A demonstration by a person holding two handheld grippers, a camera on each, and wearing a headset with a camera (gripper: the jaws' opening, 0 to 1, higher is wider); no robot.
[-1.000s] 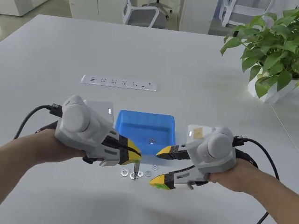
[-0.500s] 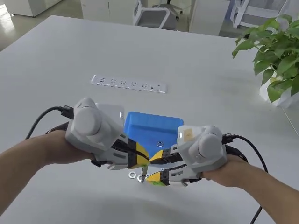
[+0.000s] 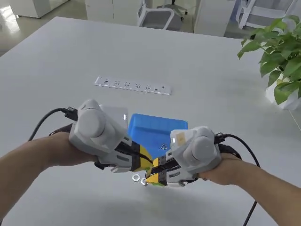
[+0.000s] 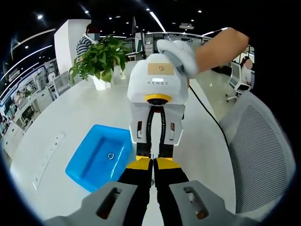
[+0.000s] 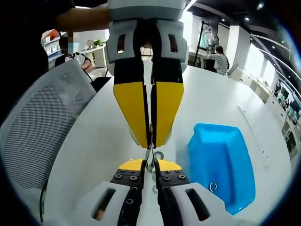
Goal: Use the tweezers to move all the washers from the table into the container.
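My left gripper (image 3: pixel 143 162) and right gripper (image 3: pixel 154 173) meet tip to tip just in front of the blue container (image 3: pixel 155 127). The thin metal tweezers (image 5: pixel 150 157) hang from the left gripper's (image 5: pixel 150 139) shut yellow jaws. My right gripper (image 5: pixel 150 165) has its jaws shut on the tweezers' lower end. Loose washers (image 3: pixel 136 177) lie on the table under the tips, and they also appear in the right gripper view as washers (image 5: pixel 158 154). One washer (image 3: pixel 163 146) lies inside the container (image 4: pixel 89 162). My left gripper (image 4: pixel 151 165) faces the right one head-on.
A white power strip (image 3: pixel 133 86) lies beyond the container. A potted plant (image 3: pixel 282 52) stands at the table's far right. Office chairs (image 3: pixel 160 12) stand behind the far edge, and a mesh chair (image 5: pixel 37 117) is near the table. Cables trail from both grippers.
The right gripper has moved left to the left gripper and shut its open jaws on the tweezers. The head camera has shifted slightly.
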